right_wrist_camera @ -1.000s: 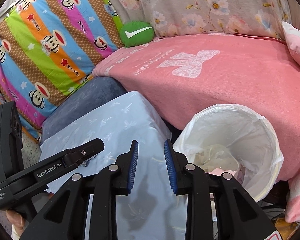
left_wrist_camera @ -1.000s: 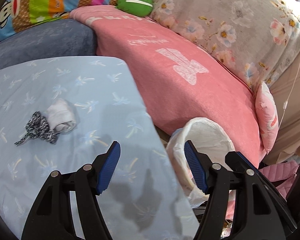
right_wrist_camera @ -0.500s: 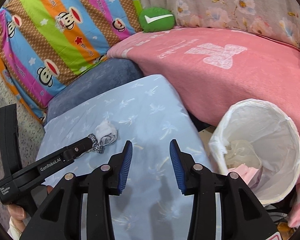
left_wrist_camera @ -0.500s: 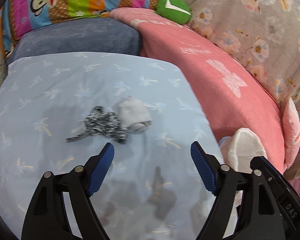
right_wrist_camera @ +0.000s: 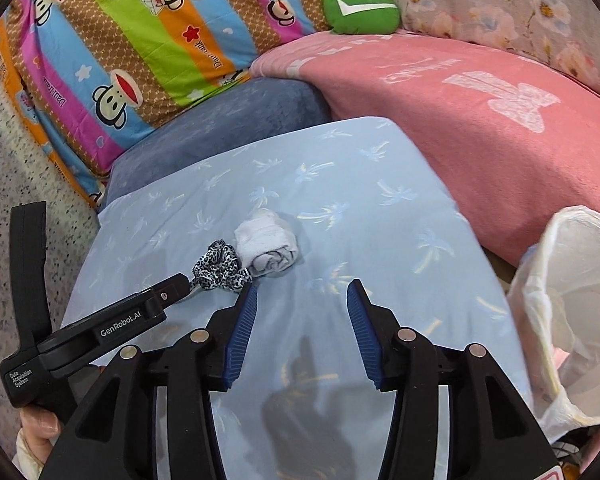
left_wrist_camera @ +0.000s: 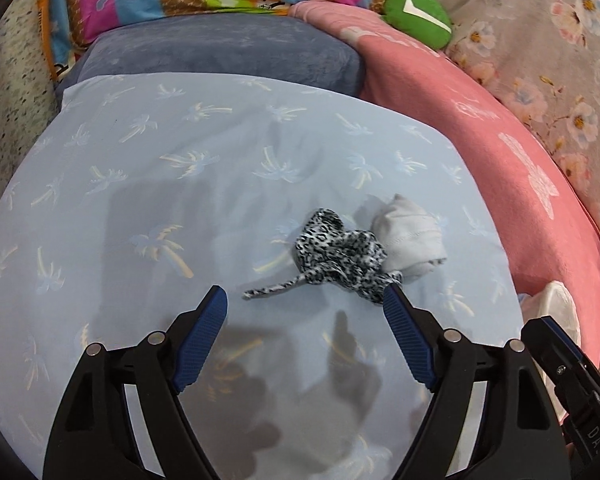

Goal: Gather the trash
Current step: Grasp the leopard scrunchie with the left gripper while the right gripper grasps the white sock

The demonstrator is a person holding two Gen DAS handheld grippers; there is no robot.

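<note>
A crumpled leopard-print cloth (left_wrist_camera: 340, 256) (right_wrist_camera: 219, 269) and a rolled white cloth (left_wrist_camera: 410, 236) (right_wrist_camera: 267, 246) lie side by side on the light blue palm-print sheet (left_wrist_camera: 180, 184) (right_wrist_camera: 360, 208). My left gripper (left_wrist_camera: 305, 294) hovers open just before the leopard cloth, its right fingertip at the cloth's edge, nothing between the pads. My right gripper (right_wrist_camera: 302, 286) is open and its jaws are opening, with only bare sheet between them; both cloths lie to its upper left. The bin lined with a white bag (right_wrist_camera: 572, 320) (left_wrist_camera: 560, 312) stands to the right of the bed.
A pink blanket (right_wrist_camera: 480, 120) and a grey-blue cushion (left_wrist_camera: 220, 56) border the sheet at the back and right. A monkey-print pillow (right_wrist_camera: 140, 40), a green plush (right_wrist_camera: 360, 10) and floral fabric (left_wrist_camera: 540, 40) lie behind. Speckled floor (right_wrist_camera: 12, 160) shows at left.
Both grippers swung left from the bin toward the two cloths and came lower. The right jaws widened from nearly closed; the left jaws widened a little.
</note>
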